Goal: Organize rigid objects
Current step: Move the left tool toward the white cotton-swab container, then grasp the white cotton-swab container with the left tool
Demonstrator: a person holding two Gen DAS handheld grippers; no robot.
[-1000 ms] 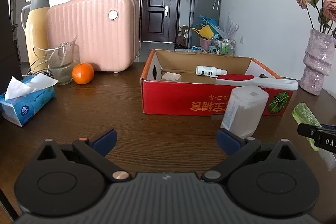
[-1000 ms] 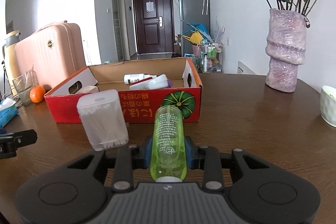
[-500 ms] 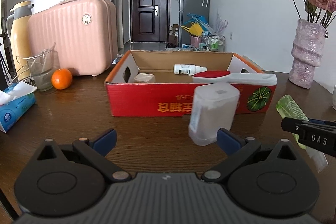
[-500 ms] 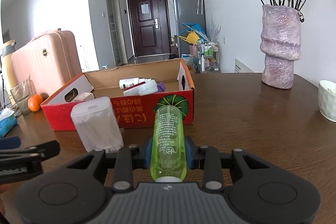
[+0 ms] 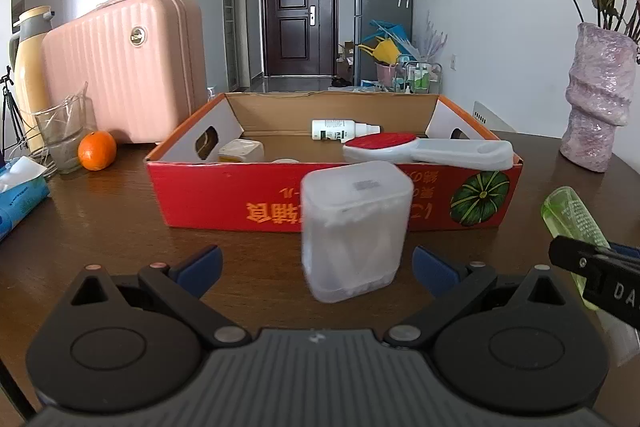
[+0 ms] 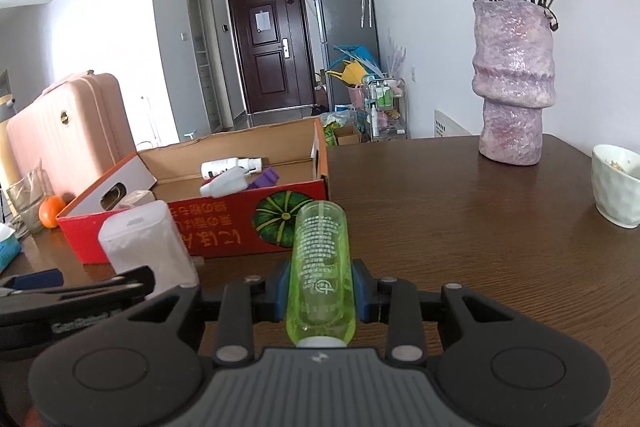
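A translucent cotton-swab box [image 5: 356,231] stands on the brown table just in front of the red cardboard box [image 5: 224,195]. My left gripper [image 5: 316,265] is open, its blue fingertips on either side of the swab box without touching it. My right gripper [image 6: 320,291] is shut on a green transparent bottle [image 6: 322,267] that points forward, held above the table right of the swab box [image 6: 146,247]. The bottle also shows in the left wrist view [image 5: 572,219]. The red box [image 6: 224,231] holds a white bottle [image 5: 342,129], a red-and-white brush [image 5: 428,149] and small items.
A pink case [image 5: 128,67], a yellow thermos [image 5: 28,67], a glass jug [image 5: 64,135] and an orange [image 5: 97,150] stand at the back left. A tissue pack [image 5: 20,195] lies at the left. A purple vase [image 6: 514,83] and a white cup [image 6: 618,183] stand at the right.
My left gripper has swung right and closer, so the swab box now sits between its open fingers. My right gripper has lifted slightly with the green bottle.
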